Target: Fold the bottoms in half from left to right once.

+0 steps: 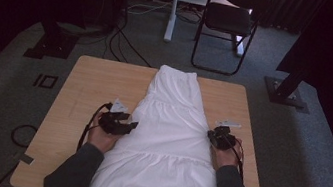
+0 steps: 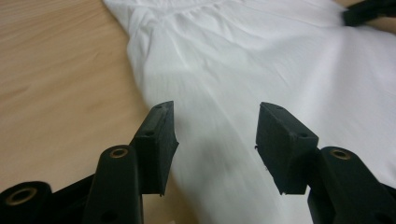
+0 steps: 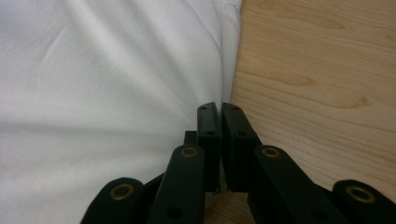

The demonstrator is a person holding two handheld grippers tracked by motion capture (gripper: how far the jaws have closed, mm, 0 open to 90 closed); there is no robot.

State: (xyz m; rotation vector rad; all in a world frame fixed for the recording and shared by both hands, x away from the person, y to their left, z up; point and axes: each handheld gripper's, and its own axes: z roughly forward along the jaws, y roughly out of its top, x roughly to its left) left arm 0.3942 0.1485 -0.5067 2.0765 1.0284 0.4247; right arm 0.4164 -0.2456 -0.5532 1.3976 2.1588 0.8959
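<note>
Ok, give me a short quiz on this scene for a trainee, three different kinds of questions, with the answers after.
1. True or false: the left gripper has its jaws closed tight on the white garment.
2. Multiple choice: the right gripper is at which part of the garment? A) its edge beside the bare wooden table B) its middle C) the narrow far end
3. Fill in: past the table, on the grey carpet, stands a black ____.

Key:
1. False: the jaws stand apart above the cloth.
2. A: the jaws are shut right at the edge; whether cloth is pinched between them cannot be told.
3. chair
</note>
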